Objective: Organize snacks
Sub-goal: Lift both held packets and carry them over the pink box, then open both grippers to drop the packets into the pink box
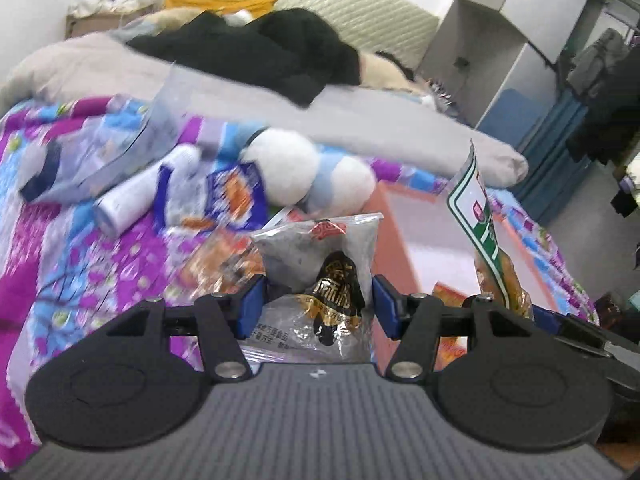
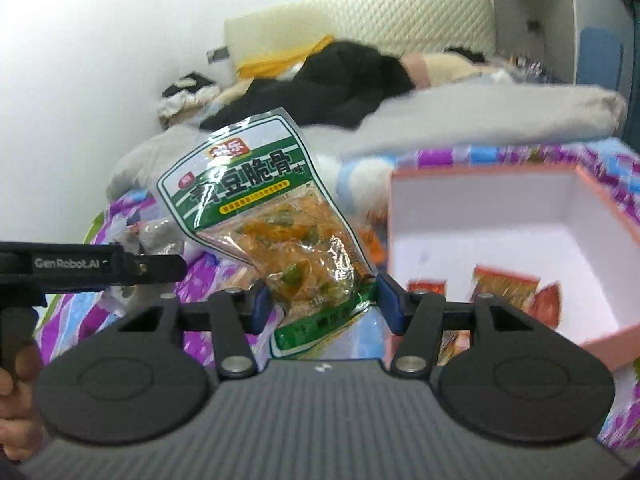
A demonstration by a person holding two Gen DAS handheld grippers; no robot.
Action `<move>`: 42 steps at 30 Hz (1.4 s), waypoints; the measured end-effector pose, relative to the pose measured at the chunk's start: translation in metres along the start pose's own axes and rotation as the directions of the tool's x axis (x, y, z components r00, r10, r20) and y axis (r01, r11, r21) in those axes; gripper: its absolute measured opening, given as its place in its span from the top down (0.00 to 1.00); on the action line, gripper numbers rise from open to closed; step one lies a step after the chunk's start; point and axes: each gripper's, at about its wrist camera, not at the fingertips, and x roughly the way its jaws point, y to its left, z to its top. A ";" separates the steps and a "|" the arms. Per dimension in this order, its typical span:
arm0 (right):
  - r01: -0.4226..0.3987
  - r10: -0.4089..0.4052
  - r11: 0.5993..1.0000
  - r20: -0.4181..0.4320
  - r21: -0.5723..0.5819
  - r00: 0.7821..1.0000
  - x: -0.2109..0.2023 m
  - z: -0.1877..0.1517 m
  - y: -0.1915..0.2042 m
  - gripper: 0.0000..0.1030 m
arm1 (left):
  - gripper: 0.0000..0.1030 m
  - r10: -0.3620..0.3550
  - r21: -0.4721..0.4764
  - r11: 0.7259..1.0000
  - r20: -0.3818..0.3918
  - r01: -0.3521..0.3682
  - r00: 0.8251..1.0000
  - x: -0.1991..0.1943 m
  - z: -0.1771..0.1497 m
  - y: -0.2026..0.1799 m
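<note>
In the left wrist view my left gripper (image 1: 318, 306) is shut on a clear grey snack packet (image 1: 316, 264) with a black and gold label, held upright above the bed. To its right stands a green and white packet (image 1: 476, 204). The right wrist view shows that same green packet of orange and green pieces (image 2: 256, 196) tilted left, with my right gripper (image 2: 322, 302) shut on its lower end. A pink box (image 2: 472, 204) with a white inside lies open just right of it, with red and orange packets (image 2: 506, 286) on its floor.
More snacks lie on the purple flowered bedspread (image 1: 100, 264): a blue and orange packet (image 1: 236, 196) and a white tube (image 1: 136, 196). A white and blue plush toy (image 1: 288, 168) sits behind them. Grey duvet and black clothes (image 1: 260, 52) fill the far bed. A hand (image 2: 12, 380) shows at left.
</note>
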 end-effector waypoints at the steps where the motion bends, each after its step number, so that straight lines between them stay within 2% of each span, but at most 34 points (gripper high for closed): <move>1: 0.007 -0.007 1.000 0.014 -0.002 1.000 -0.002 0.005 -0.002 0.45 | 0.39 -0.008 0.007 1.000 0.007 0.008 1.000 0.000 0.005 -0.006; 8: 0.052 -0.053 0.999 0.102 0.007 0.993 -0.013 0.039 -0.028 0.45 | 0.39 -0.061 0.066 0.996 0.042 0.058 0.997 0.005 0.036 -0.045; 14: 0.102 -0.107 0.994 0.113 0.046 0.988 -0.008 0.047 -0.064 0.45 | 0.39 -0.099 0.107 0.989 0.007 0.097 0.995 0.036 0.046 -0.082; 19: 0.161 -0.165 0.984 0.059 0.072 0.984 0.007 0.040 -0.100 0.45 | 0.39 -0.124 0.160 0.978 -0.059 0.132 0.991 0.077 0.041 -0.114; 27: 0.233 -0.229 0.966 -0.052 0.115 0.972 0.034 0.018 -0.150 0.45 | 0.39 -0.131 0.163 0.974 -0.180 0.161 0.975 0.142 0.029 -0.141; 37: 0.247 -0.222 0.957 -0.162 0.151 0.961 0.059 -0.021 -0.174 0.43 | 0.39 -0.092 0.187 0.972 -0.246 0.140 0.965 0.181 0.009 -0.152; 42: 0.237 -0.205 0.957 -0.187 0.168 0.961 0.065 -0.026 -0.177 0.37 | 0.30 -0.071 0.171 0.978 -0.257 0.118 0.964 0.184 0.009 -0.147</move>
